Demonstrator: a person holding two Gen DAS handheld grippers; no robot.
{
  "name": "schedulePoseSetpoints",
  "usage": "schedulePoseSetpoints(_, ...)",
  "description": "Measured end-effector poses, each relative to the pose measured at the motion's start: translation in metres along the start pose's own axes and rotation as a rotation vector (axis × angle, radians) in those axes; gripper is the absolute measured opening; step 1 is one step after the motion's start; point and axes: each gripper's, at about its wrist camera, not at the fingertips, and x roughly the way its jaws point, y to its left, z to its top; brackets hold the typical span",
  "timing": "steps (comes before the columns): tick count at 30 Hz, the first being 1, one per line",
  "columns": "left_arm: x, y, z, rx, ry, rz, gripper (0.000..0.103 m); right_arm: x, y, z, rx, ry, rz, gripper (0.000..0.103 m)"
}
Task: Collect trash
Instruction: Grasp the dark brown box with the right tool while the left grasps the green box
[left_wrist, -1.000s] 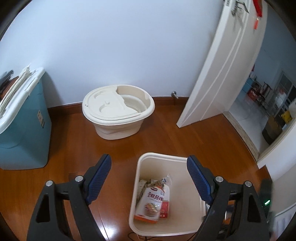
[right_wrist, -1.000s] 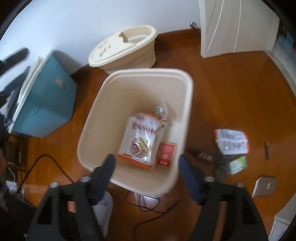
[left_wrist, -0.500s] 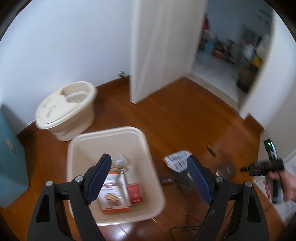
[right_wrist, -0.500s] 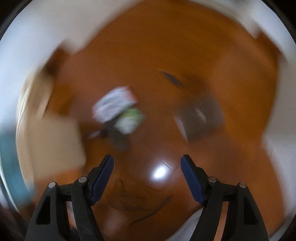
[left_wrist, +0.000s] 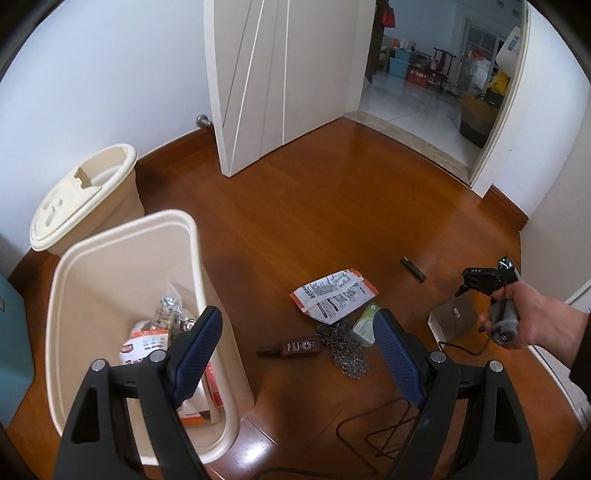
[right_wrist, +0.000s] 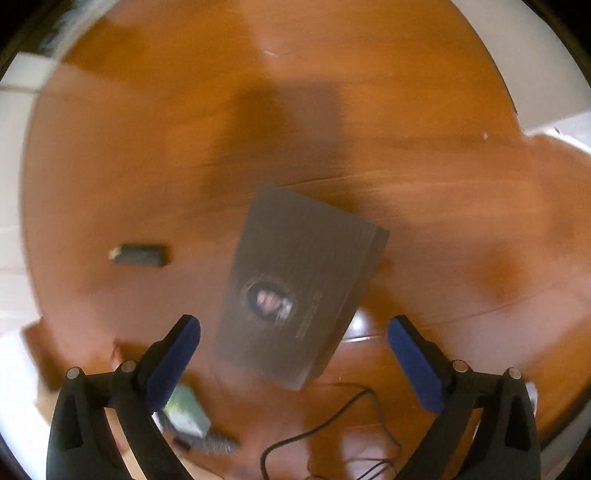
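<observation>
Both pairs of blue-padded jaws stand wide apart with nothing pressed between them. On the right gripper they have just been opening, and a flat dark grey box lies on the orange-brown wooden floor between and just beyond its fingertips, not touched by either pad. At about nine o'clock from that box sits a small dark rectangular scrap, well apart from it; the view there is blurred.

From the left gripper, a tall cream plastic bin stands at about ten o'clock, holding a white and orange snack bag among other wrappers. Loose on the floor ahead, near twelve o'clock, lie a torn white and orange printed packet, a crumpled silver mesh wrapper, a pale green packet and a small dark brown sachet, clustered close together. At three o'clock a person's hand holds the right gripper's handle. A round cream lidded tub stands behind the bin.
</observation>
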Motion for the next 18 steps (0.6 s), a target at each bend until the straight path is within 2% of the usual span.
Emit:
schedulePoseSetpoints(2,0.005,0.002,-0.002,-0.002,0.003,0.006,0.084,0.008,0.0,0.003,0.07,-0.034,-0.038,0.103)
schedulePoseSetpoints(7,0.012,0.005,-0.005,0.008,-0.002,0.022,0.084,0.03,0.015,0.004,0.108,-0.071,-0.088,0.103)
schedulePoseSetpoints(12,0.017,0.003,-0.005,0.012,-0.003,0.03,0.084,0.045,0.007,-0.004,0.174,-0.107,-0.173,0.103)
schedulePoseSetpoints(14,0.017,0.0,-0.004,0.02,-0.004,0.027,0.084,0.056,0.0,-0.006,0.194,-0.089,-0.164,0.103)
schedulePoseSetpoints(16,0.019,-0.007,-0.003,0.032,-0.006,0.025,0.084,0.066,-0.005,-0.001,0.214,-0.066,-0.114,0.101)
schedulePoseSetpoints(18,0.024,-0.012,-0.003,0.037,0.007,0.003,0.084,0.062,-0.007,0.002,0.155,-0.108,-0.102,0.09)
